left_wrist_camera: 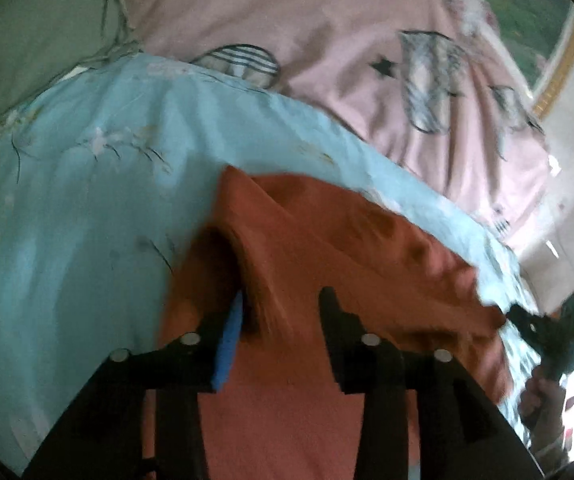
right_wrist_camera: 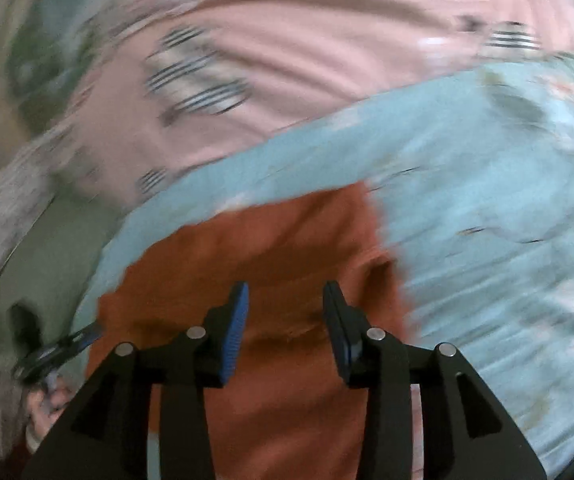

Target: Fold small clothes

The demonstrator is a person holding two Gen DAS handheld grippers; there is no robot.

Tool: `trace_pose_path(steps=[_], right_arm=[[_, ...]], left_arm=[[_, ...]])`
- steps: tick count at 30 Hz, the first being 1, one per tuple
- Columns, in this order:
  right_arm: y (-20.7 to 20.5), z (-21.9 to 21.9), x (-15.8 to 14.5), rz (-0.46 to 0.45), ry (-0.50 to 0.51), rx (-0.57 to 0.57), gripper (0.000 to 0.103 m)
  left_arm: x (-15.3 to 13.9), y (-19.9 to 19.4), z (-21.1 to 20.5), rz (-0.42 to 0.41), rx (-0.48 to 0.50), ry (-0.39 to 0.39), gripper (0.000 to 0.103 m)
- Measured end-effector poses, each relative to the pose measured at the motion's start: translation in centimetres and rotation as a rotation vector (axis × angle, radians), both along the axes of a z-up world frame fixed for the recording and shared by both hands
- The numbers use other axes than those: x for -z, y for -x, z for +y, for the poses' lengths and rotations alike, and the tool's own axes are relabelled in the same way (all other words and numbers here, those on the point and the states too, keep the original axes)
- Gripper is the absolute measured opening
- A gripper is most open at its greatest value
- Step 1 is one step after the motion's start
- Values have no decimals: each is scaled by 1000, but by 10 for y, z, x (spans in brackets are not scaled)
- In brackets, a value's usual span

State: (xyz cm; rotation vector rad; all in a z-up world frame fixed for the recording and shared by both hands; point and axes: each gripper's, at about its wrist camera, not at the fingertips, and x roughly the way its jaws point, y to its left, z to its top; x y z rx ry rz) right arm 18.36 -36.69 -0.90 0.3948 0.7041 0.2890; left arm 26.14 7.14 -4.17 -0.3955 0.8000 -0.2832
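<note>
Both views are blurred, and the near edge of the rumpled rust-orange cloth garment [left_wrist_camera: 327,248] is cut off by the frames. It is spread on a pale blue floral bedsheet [left_wrist_camera: 87,184], just beside a pink patterned quilt [left_wrist_camera: 307,32]. The left tongs [left_wrist_camera: 281,312] and right tongs [right_wrist_camera: 285,308] are seen parted, gripping nothing, above the garment. No writing can be read.

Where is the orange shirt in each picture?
Left wrist view: the orange shirt fills the lower middle, under the open left claw.
Right wrist view: the orange shirt lies at the lower middle, ahead of the open right claw.
Shared landmark: the light blue sheet under it.
</note>
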Motion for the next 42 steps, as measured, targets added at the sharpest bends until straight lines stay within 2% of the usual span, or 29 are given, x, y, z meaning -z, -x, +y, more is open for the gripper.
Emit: trace_pose_path(steps=[3,5,6,8,11,12,13,15,16,20,22,27,32,38,42], right_arm=[[-4,47,17,65,80,-215,40],[-13,71,30,118,199,-298,40],[-18,73,34,130,233,-296,40],[-39,64,38,163,263,-265,38],[-71,37,34,179,356,-121,38],[-82,25,33,186,372,-65,38],[-93,6,32,189,338,11,38],[-102,-20,30,185,208,74,38],[-102,-27,28,179,182,108,38],[-79,-22,19,131,184,150,40],[-57,-16,18,115,141,133,40],[-2,5,19,87,80,98,40],[44,24,27,77,-1,64,40],[77,39,46,100,-84,58,45],[91,49,50,108,-95,45,49]], left_arm=[[8,24,-35,20,102,6,46],[17,29,-58,44,169,-4,46],[21,28,-69,54,189,-26,46],[27,20,-89,64,209,-124,46],[29,-4,-84,84,209,-148,41],[27,-20,-78,95,192,-160,33],[25,-33,-71,101,167,-174,26],[21,-53,-57,107,125,-168,25],[18,-63,-47,106,89,-160,25],[7,-84,-6,94,-52,-84,27],[5,-77,5,88,-90,-63,37],[7,-25,7,70,-89,-52,41],[13,48,3,70,-81,53,44],[25,115,-3,79,-74,115,48],[32,134,-5,97,-79,130,51]])
